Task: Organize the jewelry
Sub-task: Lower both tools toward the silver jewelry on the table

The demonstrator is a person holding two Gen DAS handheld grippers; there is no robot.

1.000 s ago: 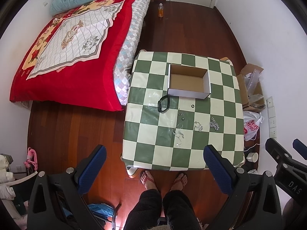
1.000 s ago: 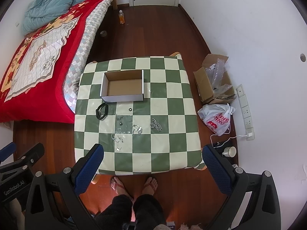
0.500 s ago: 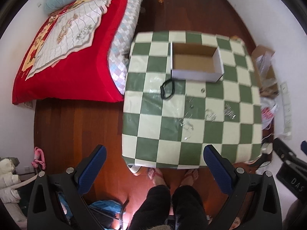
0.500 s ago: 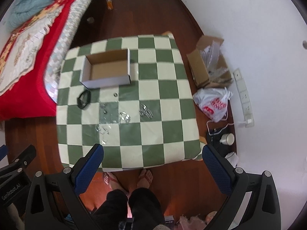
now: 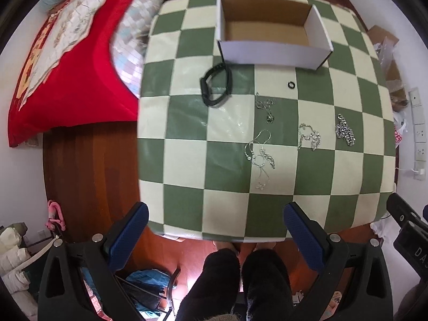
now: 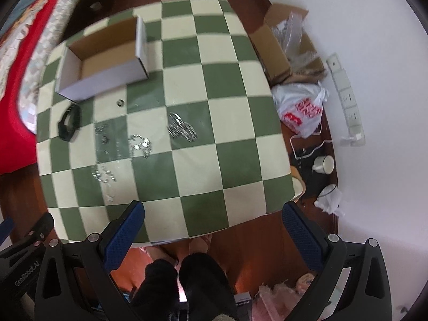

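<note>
While both grippers hung above the near edge of the checkered table (image 5: 184, 200), nothing was held. Left gripper (image 5: 216, 234) had its blue-padded fingers (image 5: 128, 234) spread wide, empty; right gripper (image 6: 214, 232) was likewise wide apart, empty.

Jewelry all lay on the green-and-cream cloth, outside the open cardboard box (image 5: 272, 50), which sat at the far side of the table with white outer walls and a brown inside. Black bangle (image 5: 216, 87) lay just in front of the box's near left corner, close to it, contact unclear. Small dark ring (image 5: 291, 84) sat in front of the box, apart from it. Thin pendant chain (image 5: 266, 108) lay nearer the middle. Tangled silver necklace (image 5: 260, 155) was closest to the grippers. Sparkly silver bracelet (image 5: 309, 136) sat right of it, and a chunky silver chain (image 5: 345, 129) farther right. Pieces were near each other, not touching.

Readable writing: "GenRobot.AI" on the left gripper body seen from the right wrist view (image 6: 26, 272); "DAS" partly visible on the right gripper body in the left wrist view (image 5: 417, 251). White plastic bag (image 6: 302, 112) on the floor carried red lettering, illegible. Red bedspread (image 5: 69, 80) lay left of the table.
</note>
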